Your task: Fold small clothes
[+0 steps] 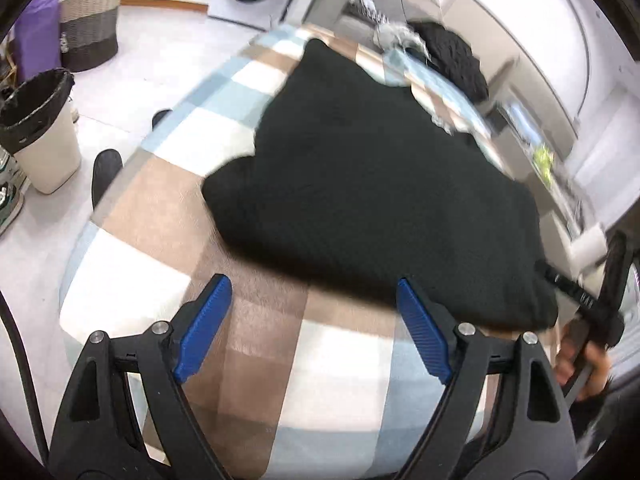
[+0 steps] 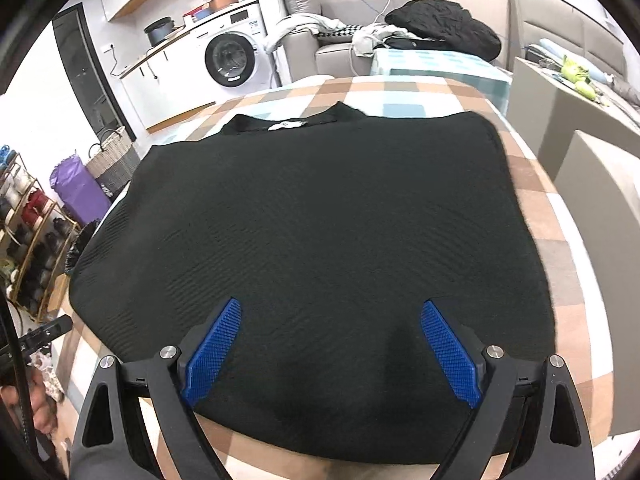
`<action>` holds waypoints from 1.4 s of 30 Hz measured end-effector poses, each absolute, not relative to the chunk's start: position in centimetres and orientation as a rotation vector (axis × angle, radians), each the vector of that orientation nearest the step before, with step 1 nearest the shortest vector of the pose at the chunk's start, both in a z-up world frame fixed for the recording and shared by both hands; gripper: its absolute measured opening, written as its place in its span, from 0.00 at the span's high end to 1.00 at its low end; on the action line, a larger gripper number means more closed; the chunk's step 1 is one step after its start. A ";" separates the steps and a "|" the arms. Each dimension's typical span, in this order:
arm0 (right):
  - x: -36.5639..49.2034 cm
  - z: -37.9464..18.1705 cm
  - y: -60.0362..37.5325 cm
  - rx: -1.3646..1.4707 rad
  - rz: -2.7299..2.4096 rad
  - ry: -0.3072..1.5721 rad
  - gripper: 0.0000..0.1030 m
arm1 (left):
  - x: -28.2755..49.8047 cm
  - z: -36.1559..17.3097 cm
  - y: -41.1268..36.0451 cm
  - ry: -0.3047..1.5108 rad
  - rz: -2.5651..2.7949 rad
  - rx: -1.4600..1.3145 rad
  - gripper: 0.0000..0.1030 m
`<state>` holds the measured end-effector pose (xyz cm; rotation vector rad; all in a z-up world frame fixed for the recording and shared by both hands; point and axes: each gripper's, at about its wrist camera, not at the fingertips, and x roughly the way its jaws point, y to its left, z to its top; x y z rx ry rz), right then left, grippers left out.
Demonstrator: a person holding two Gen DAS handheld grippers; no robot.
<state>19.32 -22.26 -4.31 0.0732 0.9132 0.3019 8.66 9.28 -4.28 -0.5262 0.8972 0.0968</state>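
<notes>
Black ribbed knit top [image 2: 312, 216] lies flat on the checked brown, white and blue cloth covering the bench [image 1: 256, 344]. Left tool [image 1: 314, 300] released, over bare cloth beside the hem. Right tool [image 2: 330, 328] released above the top. Black-lined cream bin [image 1: 42, 136] and woven basket [image 1: 90, 20] on floor; contents not visible.

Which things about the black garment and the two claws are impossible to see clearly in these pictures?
- Black garment, right wrist view: the near hem is partly hidden behind the right claw.
- Its white label: text too small.
- Left wrist view: whole picture blurred; the garment's weave is lost.
- Left claw: base cut off by the bottom edge.
</notes>
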 end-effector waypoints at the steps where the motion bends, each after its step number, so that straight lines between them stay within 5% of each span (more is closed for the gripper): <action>1: 19.3 -4.4 -21.9 0.066 0.310 0.916 0.09 | 8.8 -4.3 9.3 0.895 0.111 -0.523 0.20; 8: 18.6 -4.1 -20.7 0.046 0.336 0.902 0.09 | 10.7 -4.7 10.6 0.838 0.199 -0.508 0.22; 11: 18.3 -4.2 -20.7 0.041 0.327 0.905 0.09 | 12.0 -4.8 11.0 0.803 0.230 -0.503 0.45; 12: 18.3 -4.3 -20.8 0.042 0.322 0.911 0.09 | 12.4 -5.1 11.1 0.792 0.217 -0.517 0.62; 15: 18.1 -4.4 -21.0 0.042 0.308 0.917 0.09 | 13.0 -5.3 11.7 0.750 0.185 -0.582 0.82; 29: 17.8 -5.4 -23.2 0.072 0.243 0.952 0.10 | 11.0 -1.8 10.1 0.637 0.176 -0.470 0.86; 42: 16.7 -5.6 -24.6 0.117 0.239 0.946 0.09 | 15.8 4.9 -3.3 0.556 -0.164 -0.102 0.88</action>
